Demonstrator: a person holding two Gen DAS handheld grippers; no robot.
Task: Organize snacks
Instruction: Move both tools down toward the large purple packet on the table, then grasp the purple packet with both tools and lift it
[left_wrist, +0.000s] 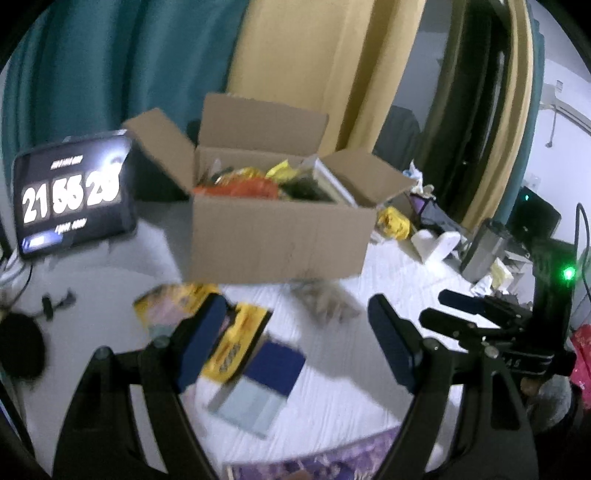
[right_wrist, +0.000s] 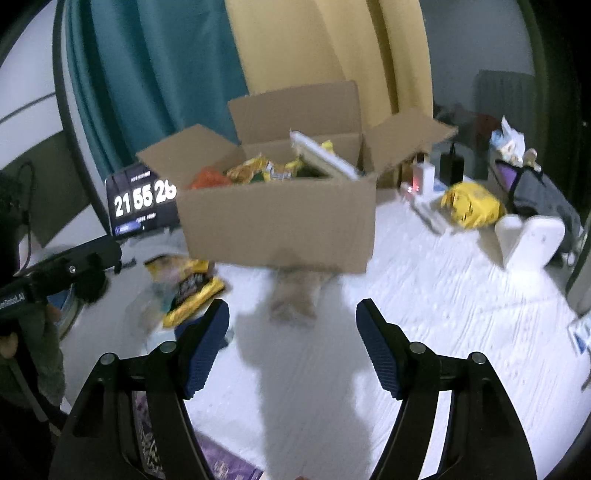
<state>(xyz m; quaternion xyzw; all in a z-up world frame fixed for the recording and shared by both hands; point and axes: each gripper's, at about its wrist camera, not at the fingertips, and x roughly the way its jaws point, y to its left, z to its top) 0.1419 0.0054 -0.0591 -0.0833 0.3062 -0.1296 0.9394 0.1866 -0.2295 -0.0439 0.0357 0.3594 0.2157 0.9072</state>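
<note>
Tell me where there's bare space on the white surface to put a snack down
The widest free patch lies right of the cardboard box, between its front wall, the yellow bag and the white stand. Directly ahead of the right gripper is bare too, short of a small tan item. The box's front-left corner is crowded with yellow snack packets.

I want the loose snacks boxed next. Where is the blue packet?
In the left wrist view the blue packet lies on the white table, in front of the cardboard box, beside a yellow packet.
</note>
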